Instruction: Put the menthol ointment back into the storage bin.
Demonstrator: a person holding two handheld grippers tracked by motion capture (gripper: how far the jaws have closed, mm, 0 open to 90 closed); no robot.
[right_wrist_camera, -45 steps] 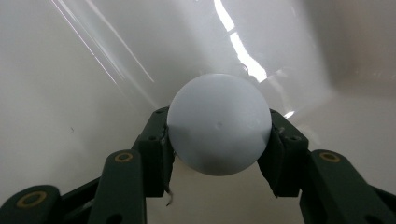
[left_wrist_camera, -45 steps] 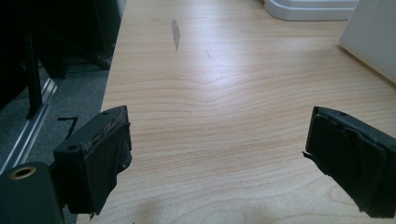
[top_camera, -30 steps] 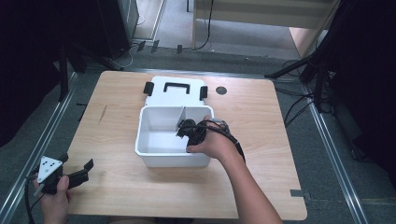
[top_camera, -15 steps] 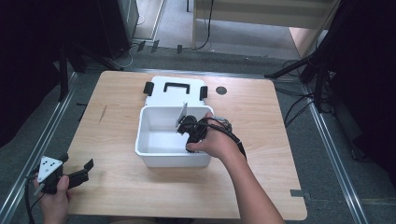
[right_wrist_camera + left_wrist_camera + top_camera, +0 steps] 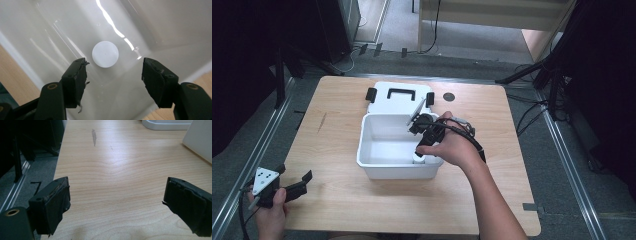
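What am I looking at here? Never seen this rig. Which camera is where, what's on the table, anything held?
No robot arm: a person holds a two-jaw gripper in each hand. The high view looks down on a wooden table. The other two cameras ride on the grippers and look along their black jaws.

On the table stand an open white bin and, behind it, its white lid with a black handle.

The left gripper rests open at the table's near left corner, holding nothing. The right gripper reaches down into the bin, jaws open above a white round object on the bin's floor. Nothing is held yet.

right tool (image 5: pixel 421 150) in white bin (image 5: pixel 377 161), wooden table (image 5: pixel 342 200)
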